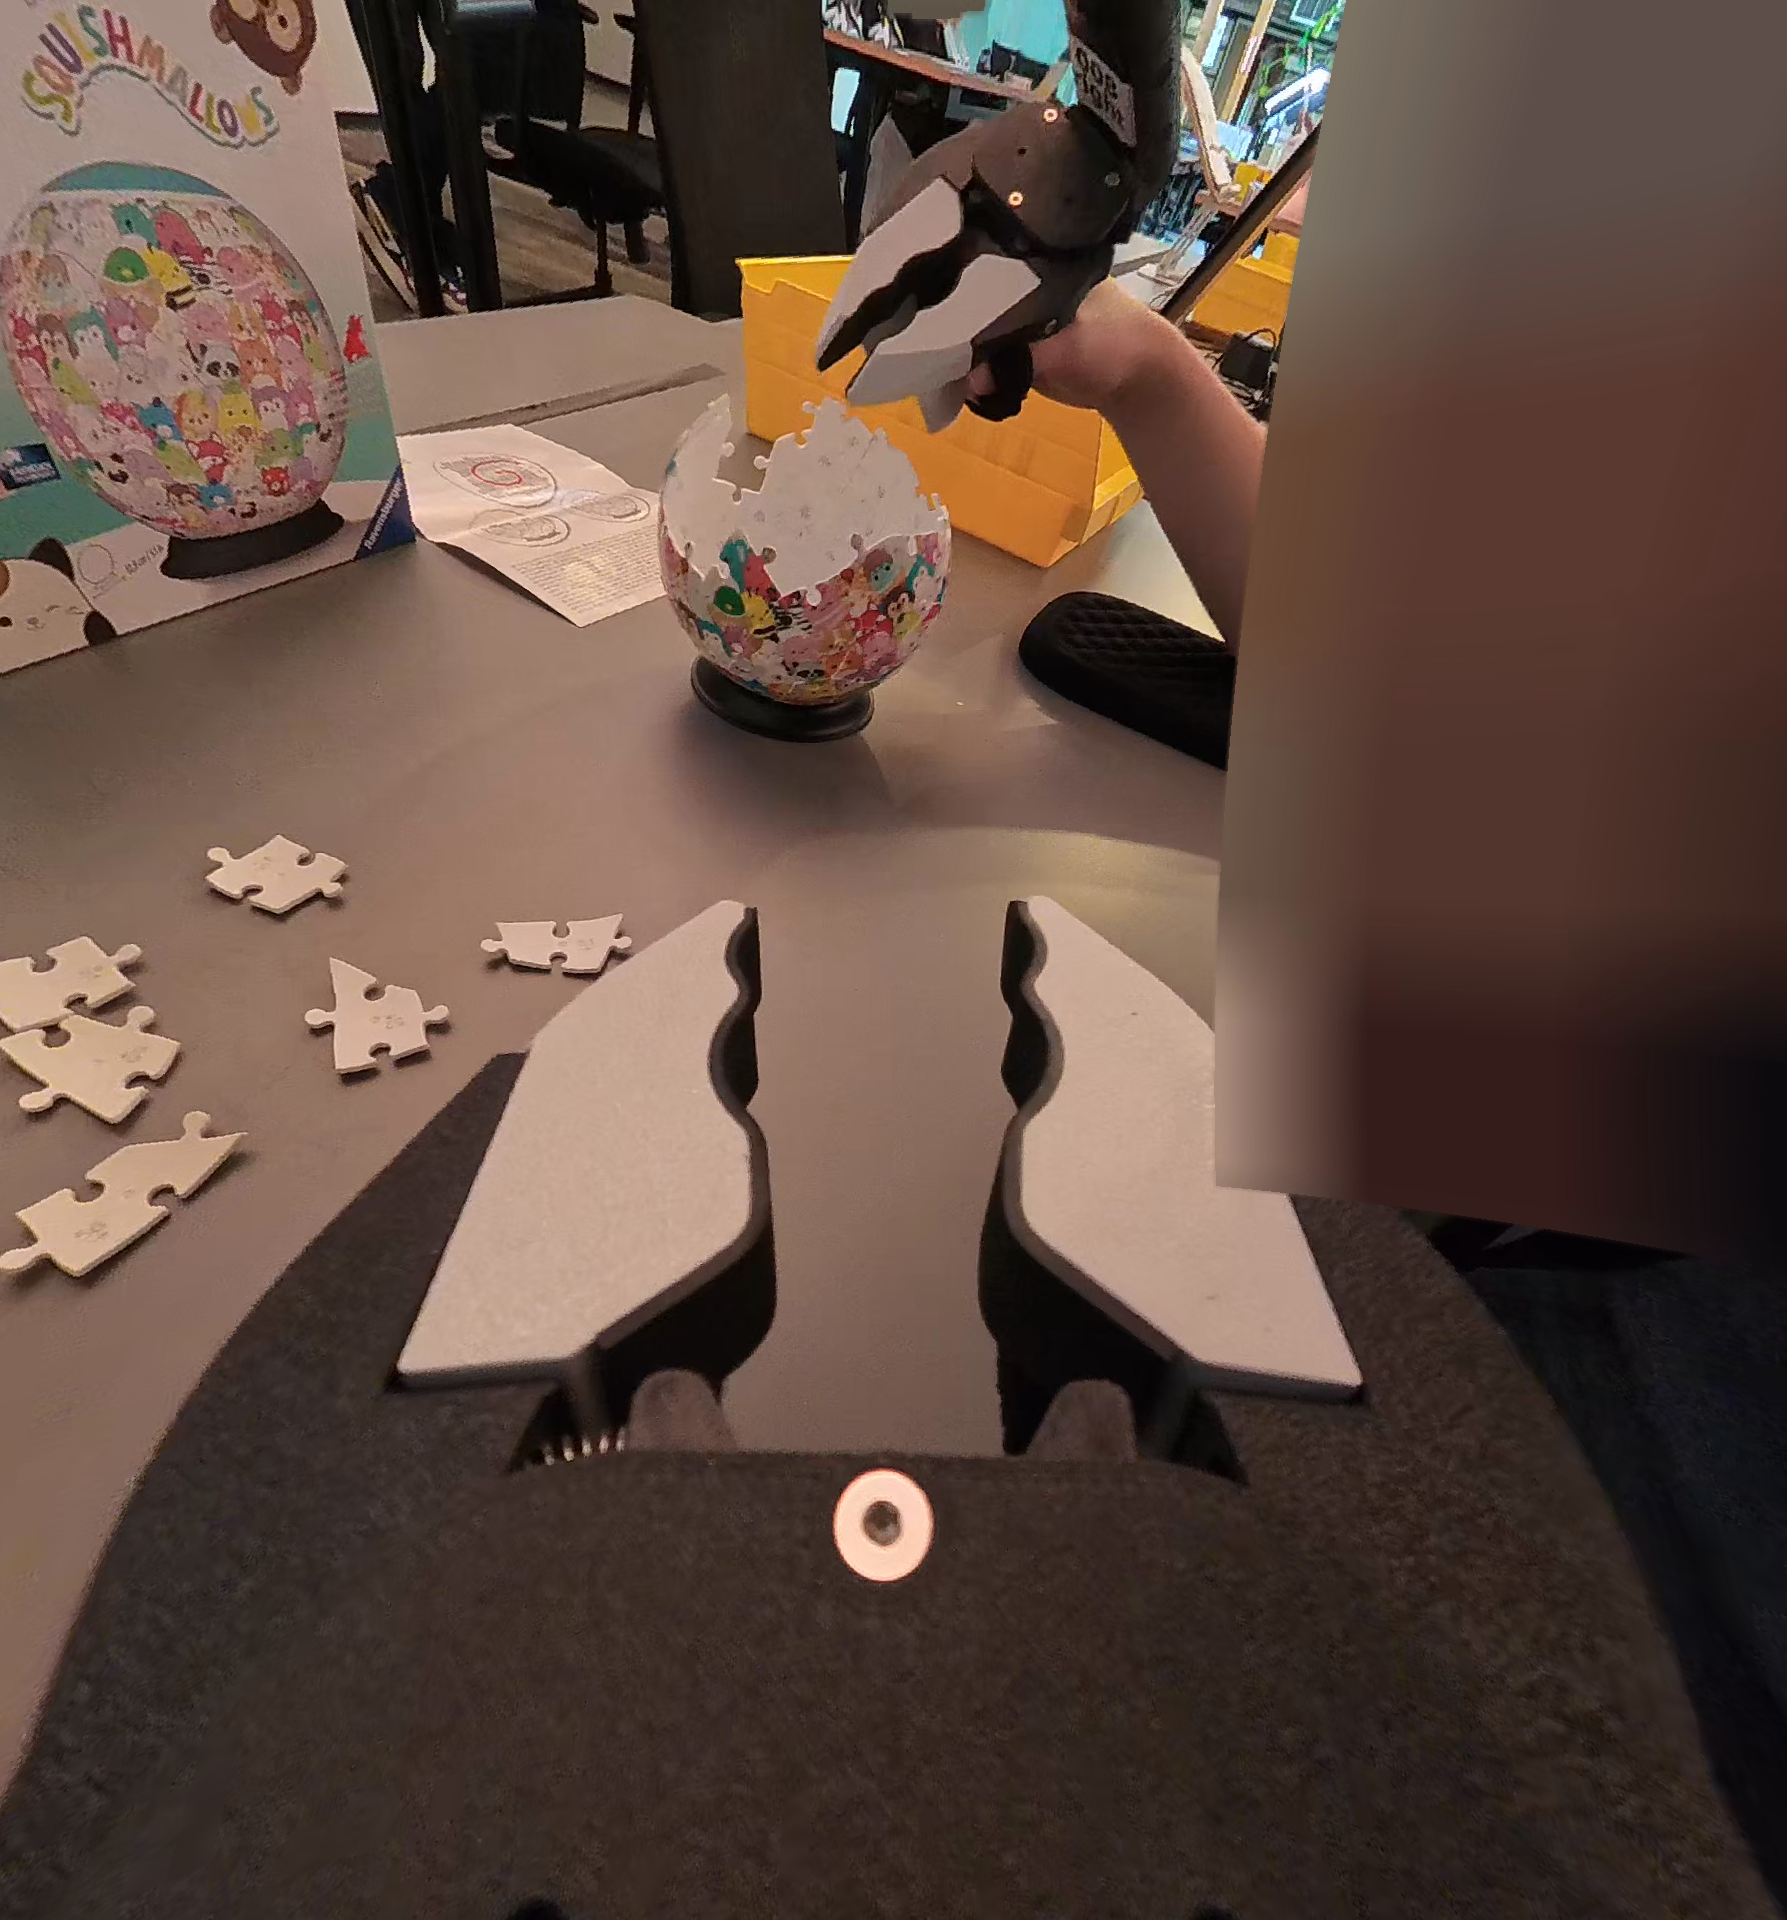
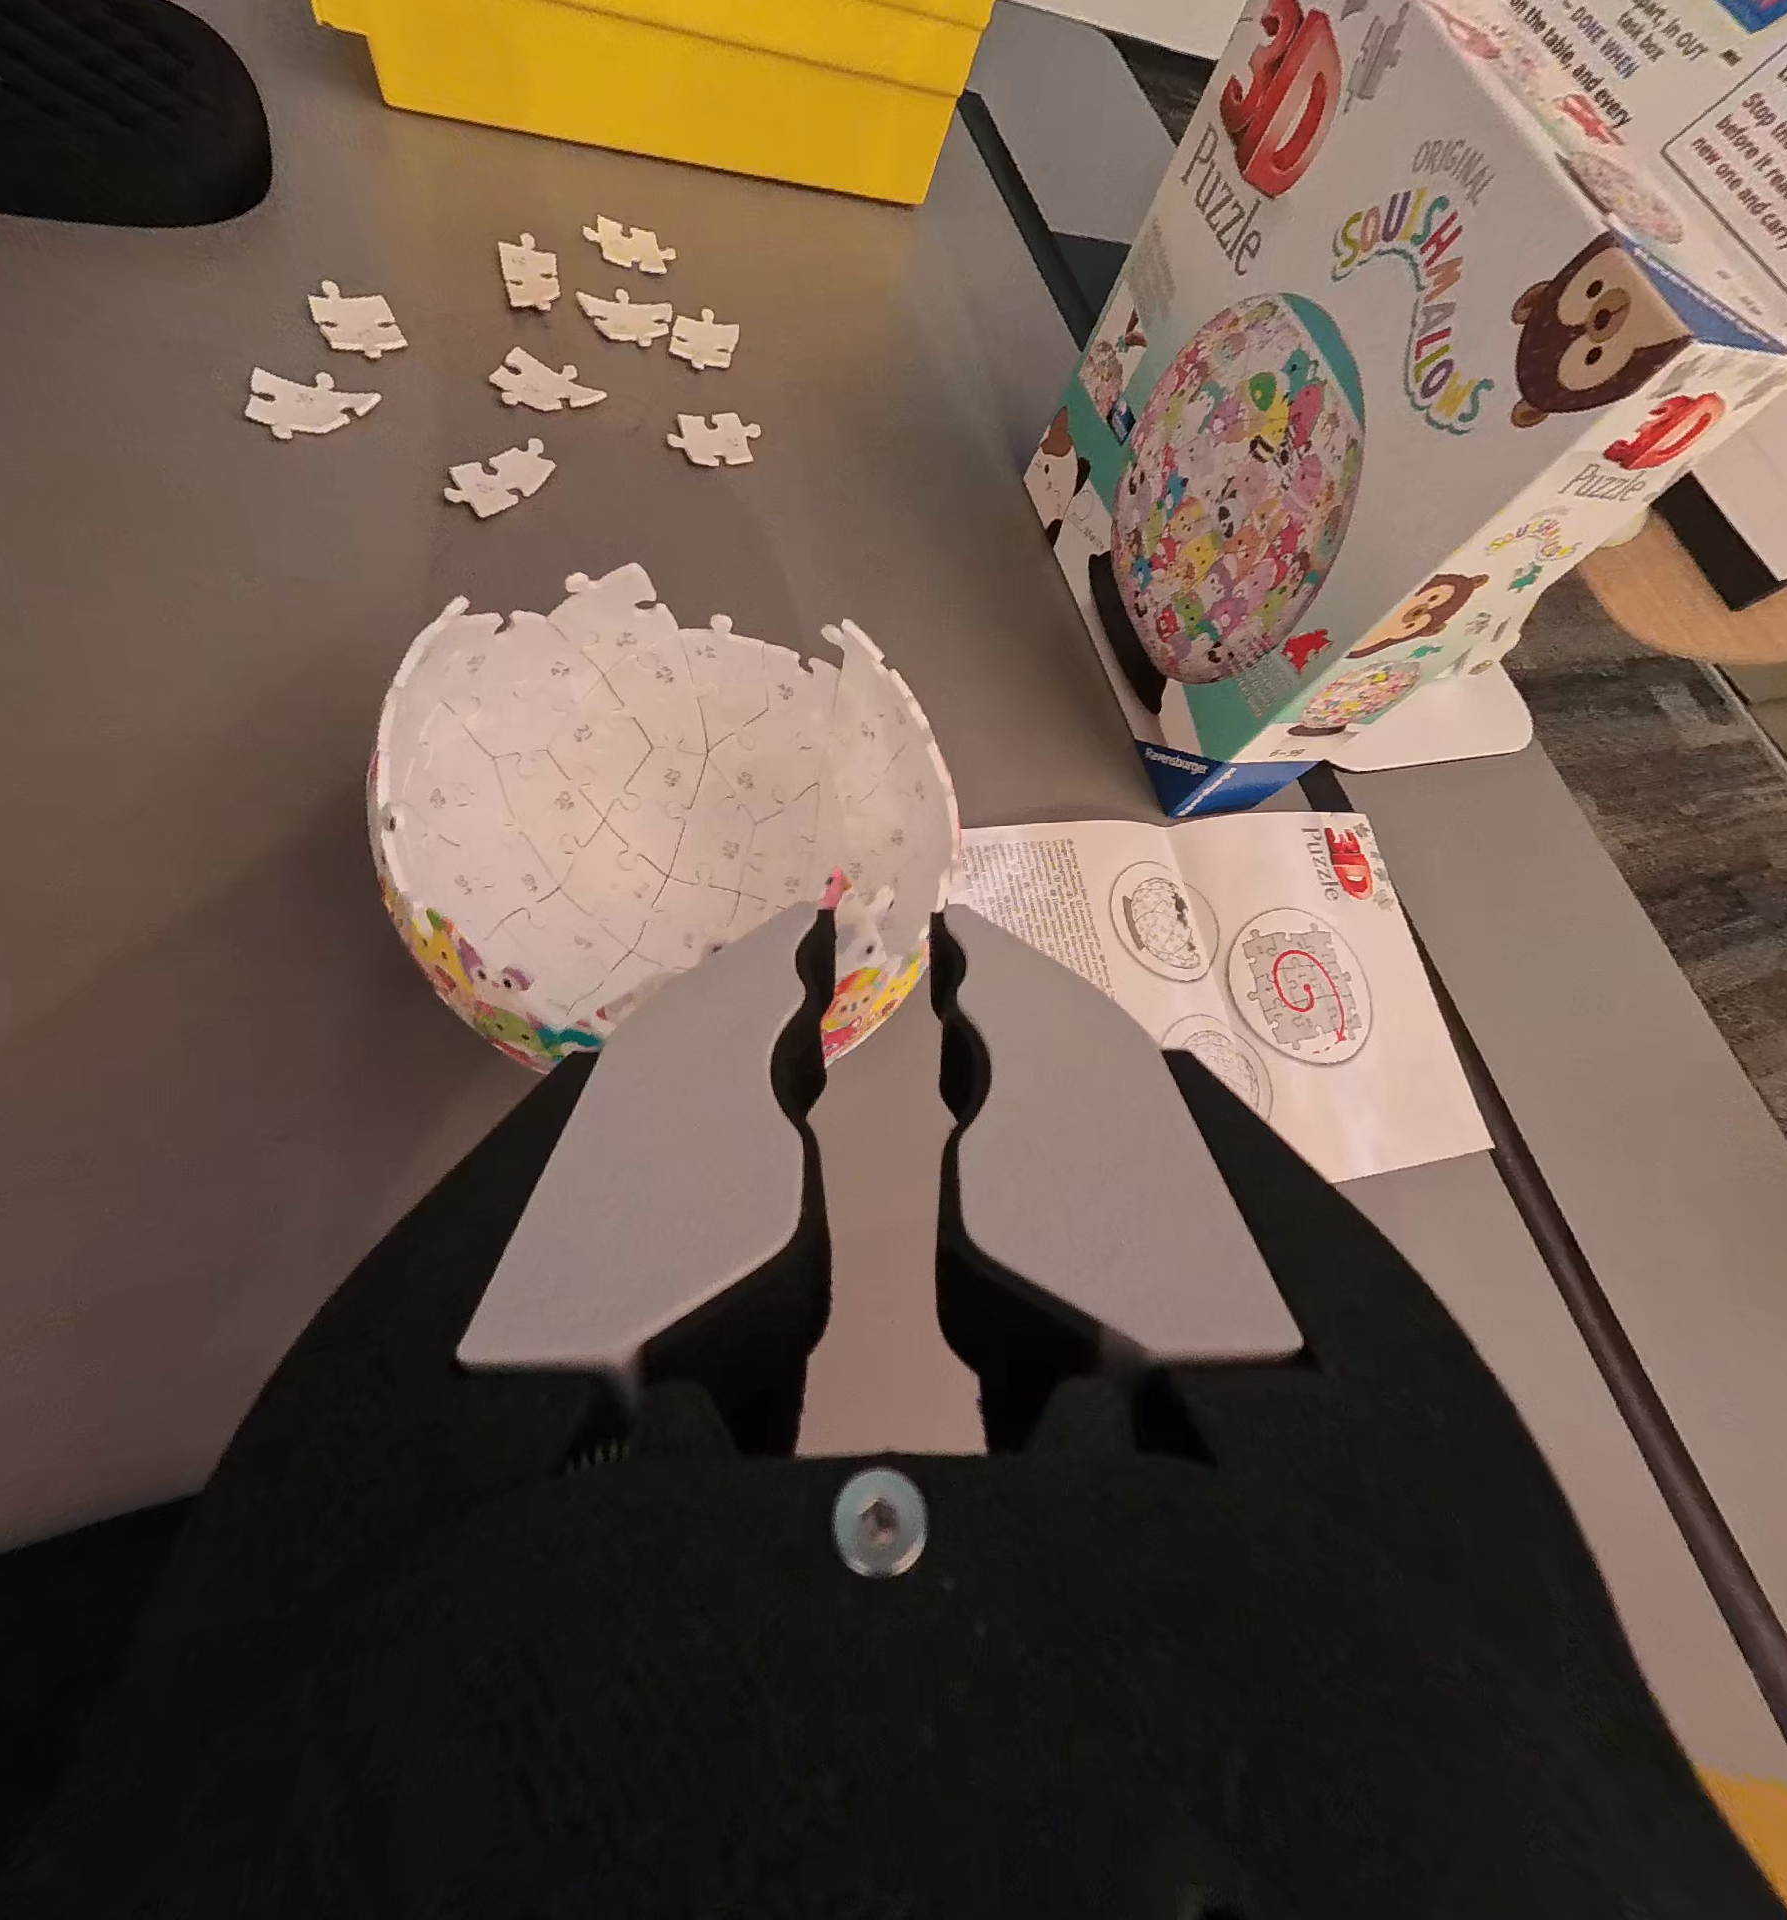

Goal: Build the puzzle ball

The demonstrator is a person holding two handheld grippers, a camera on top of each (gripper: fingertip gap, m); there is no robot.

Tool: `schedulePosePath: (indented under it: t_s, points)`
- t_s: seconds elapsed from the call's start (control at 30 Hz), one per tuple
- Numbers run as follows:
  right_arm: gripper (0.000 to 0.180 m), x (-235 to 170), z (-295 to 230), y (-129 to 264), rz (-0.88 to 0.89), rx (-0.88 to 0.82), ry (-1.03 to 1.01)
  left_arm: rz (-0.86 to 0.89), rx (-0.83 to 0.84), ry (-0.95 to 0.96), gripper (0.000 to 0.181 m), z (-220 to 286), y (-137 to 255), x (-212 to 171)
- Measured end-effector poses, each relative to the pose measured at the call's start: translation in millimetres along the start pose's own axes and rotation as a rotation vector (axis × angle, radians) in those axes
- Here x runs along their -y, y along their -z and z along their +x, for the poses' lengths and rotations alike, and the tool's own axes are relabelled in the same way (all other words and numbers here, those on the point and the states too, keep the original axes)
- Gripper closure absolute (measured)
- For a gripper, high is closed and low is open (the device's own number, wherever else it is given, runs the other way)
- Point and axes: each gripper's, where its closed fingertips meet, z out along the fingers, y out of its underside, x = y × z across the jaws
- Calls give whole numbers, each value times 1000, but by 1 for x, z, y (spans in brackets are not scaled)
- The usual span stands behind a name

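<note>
The puzzle ball (image 1: 806, 582) is a half-built shell, colourful outside and white inside, on a black stand (image 1: 783, 712). My left gripper (image 1: 884, 914) is open and empty, low over the table in front of the ball. Several loose white pieces (image 1: 380, 1029) lie to its left. My right gripper (image 1: 894, 400) hangs over the ball's far rim. In the right wrist view its tips (image 2: 878, 920) are a narrow gap apart at the near rim of the ball (image 2: 608, 790). A coloured piece (image 2: 861, 928) shows between them; I cannot tell if it is gripped. Loose pieces (image 2: 546, 379) lie beyond.
The puzzle box (image 1: 162, 343) (image 2: 1388, 416) stands beside a folded instruction leaflet (image 1: 546, 520) (image 2: 1211, 987). A yellow bin (image 1: 972, 468) (image 2: 681, 94) and a black wrist rest (image 1: 1128, 665) (image 2: 89, 104) lie past the ball. A person's forearm (image 1: 1159, 416) reaches in. About 30 centimeters separates my left fingertips from my right.
</note>
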Motion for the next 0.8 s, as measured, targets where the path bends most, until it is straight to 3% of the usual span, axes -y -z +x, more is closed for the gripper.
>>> schedulePosePath:
  t_s: [0.37, 0.8]
  points:
    - [160, -10, 4, 17, 8, -200, -21, 43, -19, 40, 137, -18, 0, -9]
    - [160, -47, -18, 0, -148, -176, -22, 45, -76, 54, 138, -28, -4, -16]
